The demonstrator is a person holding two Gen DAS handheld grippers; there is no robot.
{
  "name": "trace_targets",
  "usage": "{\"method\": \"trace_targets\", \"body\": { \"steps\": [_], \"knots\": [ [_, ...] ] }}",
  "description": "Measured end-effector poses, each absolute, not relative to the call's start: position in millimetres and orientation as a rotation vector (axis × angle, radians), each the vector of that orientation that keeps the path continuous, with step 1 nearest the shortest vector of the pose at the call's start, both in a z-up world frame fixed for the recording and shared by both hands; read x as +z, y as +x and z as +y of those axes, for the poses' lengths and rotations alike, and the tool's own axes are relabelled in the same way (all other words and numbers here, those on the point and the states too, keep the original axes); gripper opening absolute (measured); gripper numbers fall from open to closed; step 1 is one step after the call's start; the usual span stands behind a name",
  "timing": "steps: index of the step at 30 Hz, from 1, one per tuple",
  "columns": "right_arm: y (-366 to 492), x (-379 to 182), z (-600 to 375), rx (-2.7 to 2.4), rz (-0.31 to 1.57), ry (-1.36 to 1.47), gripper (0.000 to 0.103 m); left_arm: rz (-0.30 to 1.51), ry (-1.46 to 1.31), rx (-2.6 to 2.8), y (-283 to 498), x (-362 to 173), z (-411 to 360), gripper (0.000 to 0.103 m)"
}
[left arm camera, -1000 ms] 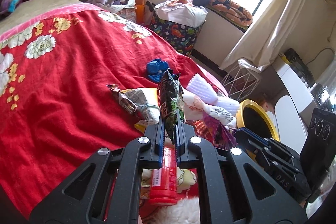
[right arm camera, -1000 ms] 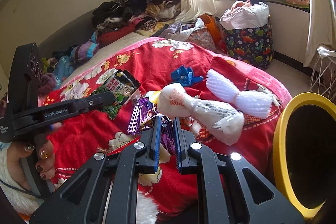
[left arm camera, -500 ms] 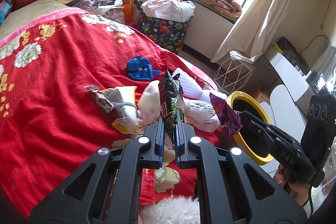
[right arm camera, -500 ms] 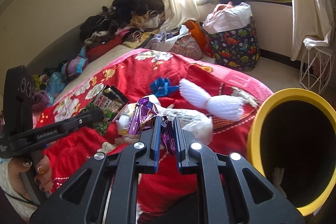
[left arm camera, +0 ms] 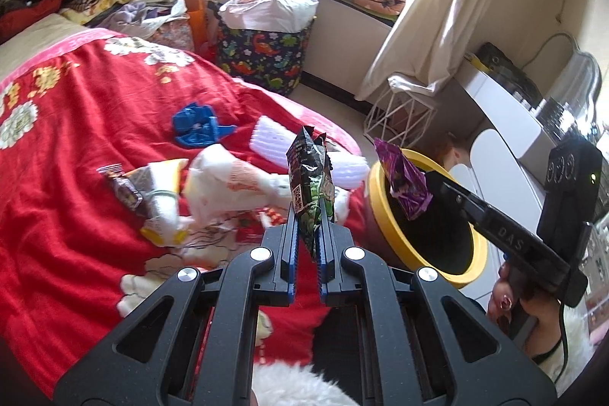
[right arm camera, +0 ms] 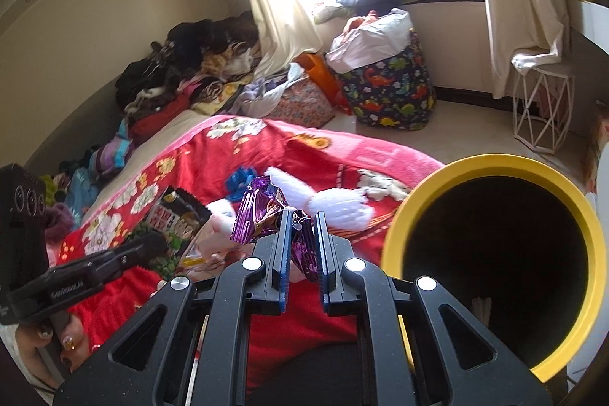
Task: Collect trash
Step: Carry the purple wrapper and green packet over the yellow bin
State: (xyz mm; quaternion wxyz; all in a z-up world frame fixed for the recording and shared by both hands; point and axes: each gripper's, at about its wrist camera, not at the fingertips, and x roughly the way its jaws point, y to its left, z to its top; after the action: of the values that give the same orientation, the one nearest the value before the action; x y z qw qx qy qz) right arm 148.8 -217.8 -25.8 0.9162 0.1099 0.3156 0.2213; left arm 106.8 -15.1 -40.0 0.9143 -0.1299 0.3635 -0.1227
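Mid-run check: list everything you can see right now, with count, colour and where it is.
green snack bag: 1, black and green, clamped in left gripper
purple wrapper: 1, purple foil, clamped in right gripper
bin: 1, yellow rim, dark inside, beside the bed
white plastic bags: about 2, white, on the blanket
blue scrap: 1, blue, on the blanket
yellow-edged packet: 1, white and yellow, on the blanket
blanket: 1, red, floral, over the bed
dinosaur-print basket: 1, dark, by the window
wire stool: 1, white, under the curtain
left gripper: black, shut
right gripper: black, shut
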Motion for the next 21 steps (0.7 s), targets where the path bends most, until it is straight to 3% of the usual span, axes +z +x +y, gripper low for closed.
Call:
{"method": "trace_targets", "body": {
  "steps": [21],
  "knots": [
    [150.5,-28.0,-310.2,0.268,0.6,0.372,0.012,0.723,-0.191,-0.381,123.2,-29.2,-94.3,0.004]
  ]
}}
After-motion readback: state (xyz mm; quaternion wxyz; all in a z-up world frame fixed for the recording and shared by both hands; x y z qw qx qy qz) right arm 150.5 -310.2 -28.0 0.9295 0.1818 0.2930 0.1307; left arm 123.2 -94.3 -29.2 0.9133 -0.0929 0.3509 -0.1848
